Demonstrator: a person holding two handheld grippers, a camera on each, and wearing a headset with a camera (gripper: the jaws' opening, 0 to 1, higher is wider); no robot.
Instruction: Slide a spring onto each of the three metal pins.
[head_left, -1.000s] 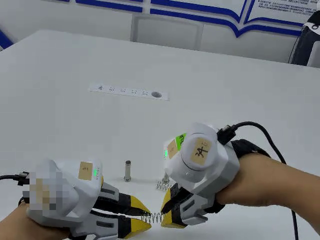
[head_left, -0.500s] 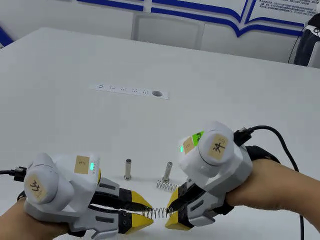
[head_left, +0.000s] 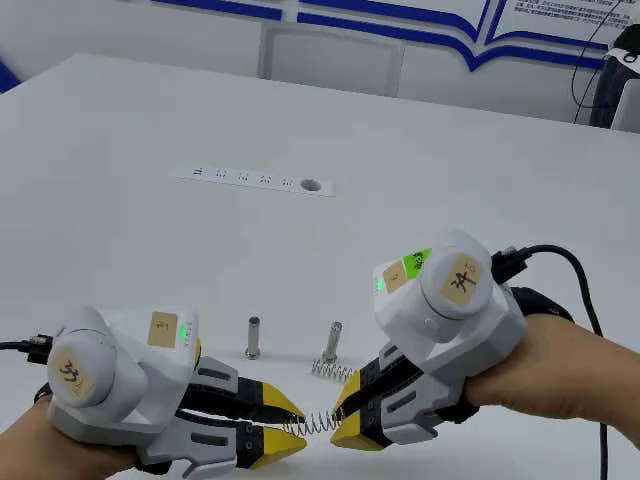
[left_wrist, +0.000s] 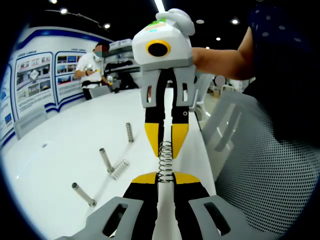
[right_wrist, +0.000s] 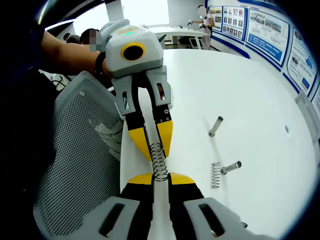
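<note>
Left gripper (head_left: 290, 432) and right gripper (head_left: 343, 428) each clamp one end of the spring (head_left: 318, 422), at 6 o'clock of a pin (head_left: 332, 342); light, floppy, probably buckles, so hold end coils.

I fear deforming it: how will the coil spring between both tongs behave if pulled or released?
The thin metal coil spring, clamped by the left tongs and right tongs, has fine wire, so it probably bends and stretches easily. It looks light and may jump away if one end slips. Its round coils would likely roll on the white table.
</note>
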